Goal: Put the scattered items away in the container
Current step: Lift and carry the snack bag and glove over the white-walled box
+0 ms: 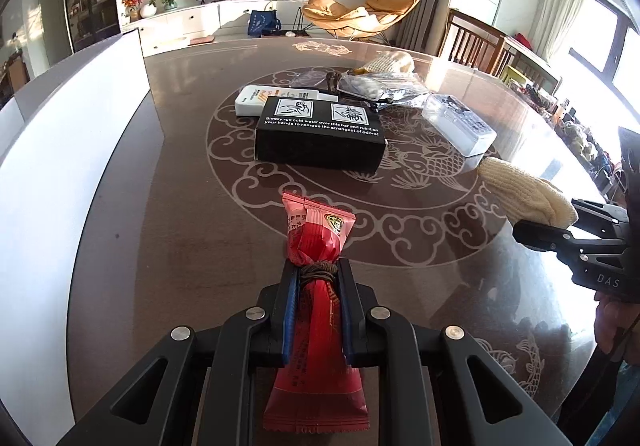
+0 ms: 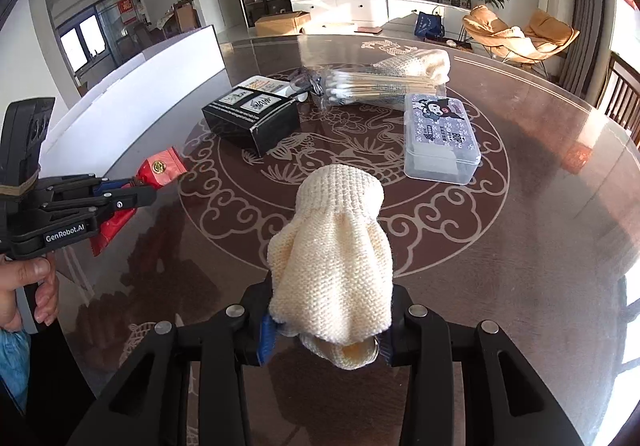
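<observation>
- The left gripper is seen with its fingers clamped on a red snack packet, which is gripped around its middle and held clear of the counter.
- The right gripper is seen with its fingers clamped on a cream knitted glove, which bulges up and forward out of the grip.
- The step in hand is judged to be the carrying of both items to the container; both grips are best kept firm until each item hangs over the opening.
- The packet is crinkly and pinched narrow, so a slow, level carry is advised to avoid slipping.
- The glove is soft and floppy; its loose end may snag on a rim, so it should be lifted well over before release.
- A white box wall stands at the left edge of the counter, just beside the left gripper; it is taken to be the container, but its inside is hidden, so its contents cannot be told.
- Still lying on the counter are a black box, a white flat pack touching it behind, a bag of cotton swabs, a second cream glove and a clear plastic case.
- The clear plastic case is closed; white sheets appear to be inside.
</observation>
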Demonstrator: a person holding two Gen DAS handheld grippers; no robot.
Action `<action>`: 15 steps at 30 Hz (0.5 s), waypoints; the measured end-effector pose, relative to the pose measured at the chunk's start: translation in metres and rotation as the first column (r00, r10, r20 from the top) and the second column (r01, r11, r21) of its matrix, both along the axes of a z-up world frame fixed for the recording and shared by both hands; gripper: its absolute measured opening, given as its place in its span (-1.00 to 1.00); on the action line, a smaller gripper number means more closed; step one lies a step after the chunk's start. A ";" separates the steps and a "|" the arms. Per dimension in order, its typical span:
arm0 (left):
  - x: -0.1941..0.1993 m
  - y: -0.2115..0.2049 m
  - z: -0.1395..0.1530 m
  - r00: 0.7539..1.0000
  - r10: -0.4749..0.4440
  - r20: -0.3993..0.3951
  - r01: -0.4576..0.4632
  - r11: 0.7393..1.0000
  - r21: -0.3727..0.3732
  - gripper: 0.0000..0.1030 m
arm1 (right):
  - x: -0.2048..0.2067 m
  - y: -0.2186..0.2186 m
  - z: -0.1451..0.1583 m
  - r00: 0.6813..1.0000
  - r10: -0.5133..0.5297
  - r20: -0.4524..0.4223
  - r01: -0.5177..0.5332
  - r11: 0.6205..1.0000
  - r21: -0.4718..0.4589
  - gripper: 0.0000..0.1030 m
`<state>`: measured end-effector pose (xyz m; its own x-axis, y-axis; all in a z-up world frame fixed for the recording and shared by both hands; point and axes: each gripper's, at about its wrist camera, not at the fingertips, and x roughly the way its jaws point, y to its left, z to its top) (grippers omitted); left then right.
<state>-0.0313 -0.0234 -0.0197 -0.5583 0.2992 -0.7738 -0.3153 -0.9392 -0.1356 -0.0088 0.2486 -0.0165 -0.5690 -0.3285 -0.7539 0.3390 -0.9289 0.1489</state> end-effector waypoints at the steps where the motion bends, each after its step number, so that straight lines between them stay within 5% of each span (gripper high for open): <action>1: 0.007 -0.002 0.000 1.000 0.015 0.003 -0.015 1.000 0.024 -0.66 | 0.006 0.002 0.003 1.000 -0.003 -0.013 0.003 1.000 -0.025 -0.22; 9: 0.041 -0.004 0.002 0.998 0.061 0.020 -0.063 0.992 0.106 -0.66 | 0.031 -0.012 -0.004 0.999 0.039 0.015 -0.038 0.998 -0.048 -0.22; 15: 0.047 -0.038 0.043 0.992 0.120 -0.032 -0.112 0.978 0.176 -0.66 | 0.031 -0.045 0.009 0.996 0.092 -0.012 -0.093 0.994 -0.065 -0.22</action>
<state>0.0157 -0.0612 0.0238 -0.6285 0.3579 -0.6906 -0.2144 -0.9332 -0.2886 0.0221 0.2038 -0.0076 -0.5408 -0.4285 -0.7238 0.4249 -0.8818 0.2046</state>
